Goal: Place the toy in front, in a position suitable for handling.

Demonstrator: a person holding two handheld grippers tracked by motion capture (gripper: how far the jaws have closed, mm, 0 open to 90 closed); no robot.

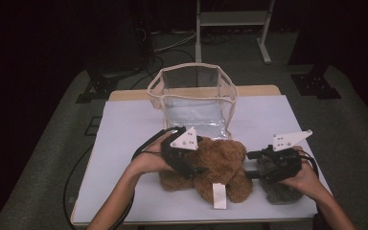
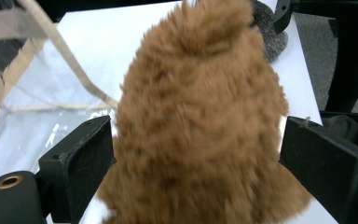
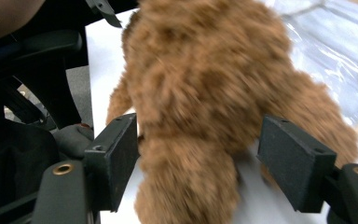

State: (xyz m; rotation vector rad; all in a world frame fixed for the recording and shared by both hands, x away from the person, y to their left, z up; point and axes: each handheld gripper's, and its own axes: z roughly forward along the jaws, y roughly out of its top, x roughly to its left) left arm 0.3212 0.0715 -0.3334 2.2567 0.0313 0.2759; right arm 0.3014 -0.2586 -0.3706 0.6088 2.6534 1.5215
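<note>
A brown plush bear [image 1: 220, 160] lies on the white table top [image 1: 124, 143], just in front of a clear bag with beige trim [image 1: 194, 96]. A white tag [image 1: 219, 195] hangs off its near side. My left gripper [image 1: 197, 170] comes at the bear from the left. In the left gripper view its jaws [image 2: 198, 128] stand wide on either side of the brown fur [image 2: 200, 116] without squeezing it. My right gripper [image 1: 250, 165] sits at the bear's right. Its jaws [image 3: 198, 128] are also wide apart, with the fur [image 3: 205, 93] between them and a gap on one side.
A grey fuzzy object [image 1: 280, 191] lies under the right hand near the table's front right corner. The clear bag stands upright with its mouth open upward at the back of the table. Dark floor, cables and a metal stand's legs [image 1: 232, 28] lie beyond.
</note>
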